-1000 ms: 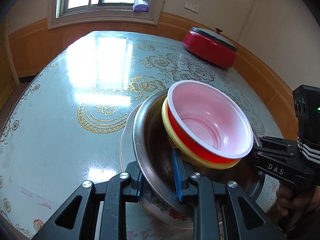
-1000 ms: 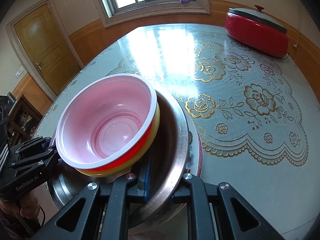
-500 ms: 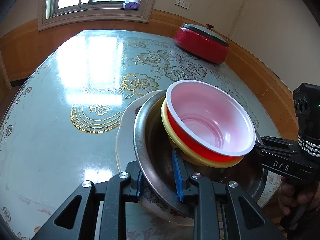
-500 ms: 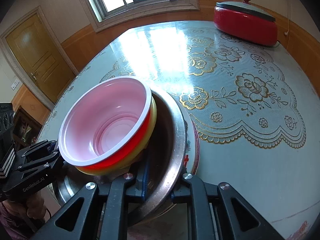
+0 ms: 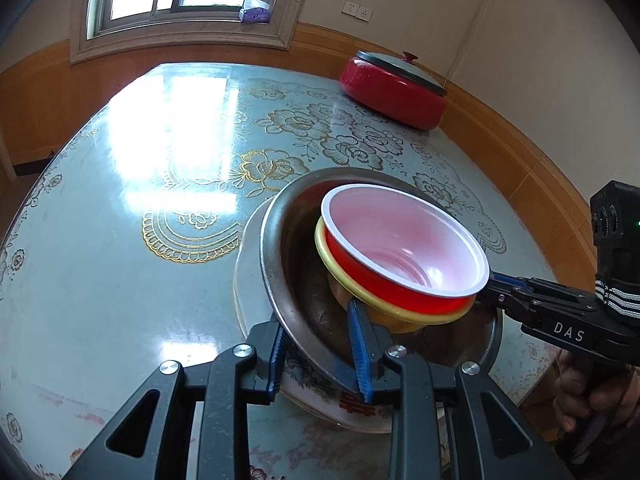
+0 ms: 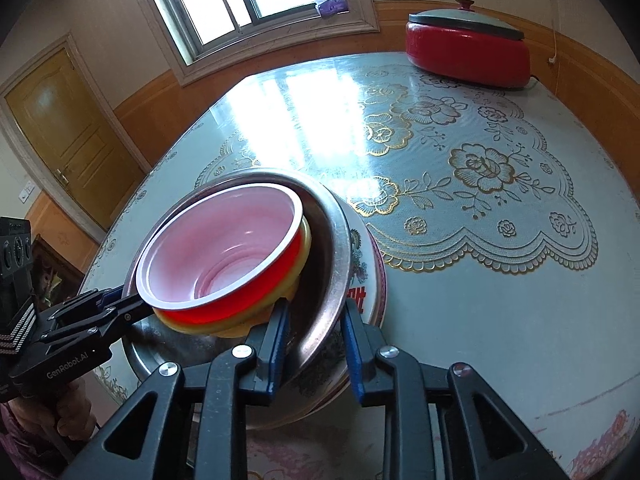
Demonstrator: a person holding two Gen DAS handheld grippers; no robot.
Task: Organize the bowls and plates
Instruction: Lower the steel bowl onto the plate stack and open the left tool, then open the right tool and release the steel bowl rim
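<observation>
Stack low centre of both views, on counter (image 5: 120, 240): red bowl (image 5: 404, 248) nested in yellow bowl (image 5: 384, 312), inside steel basin (image 5: 280, 280), on floral plate (image 5: 248, 280). Left tool (image 5: 320, 344) straddles basin's near rim, jaws just easing apart, blue pads beside rim. Right tool (image 6: 314, 344) likewise on opposite rim, visibly clear of metal. Red lidded pot (image 6: 468, 52) upper right.

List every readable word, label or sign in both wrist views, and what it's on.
"DAS": on the right gripper body, left wrist view.
"GenRobot.AI": on the left gripper body, right wrist view.
Red characters on the porcelain plate rim: partly hidden, unreadable.
Nothing else carries text.
</observation>
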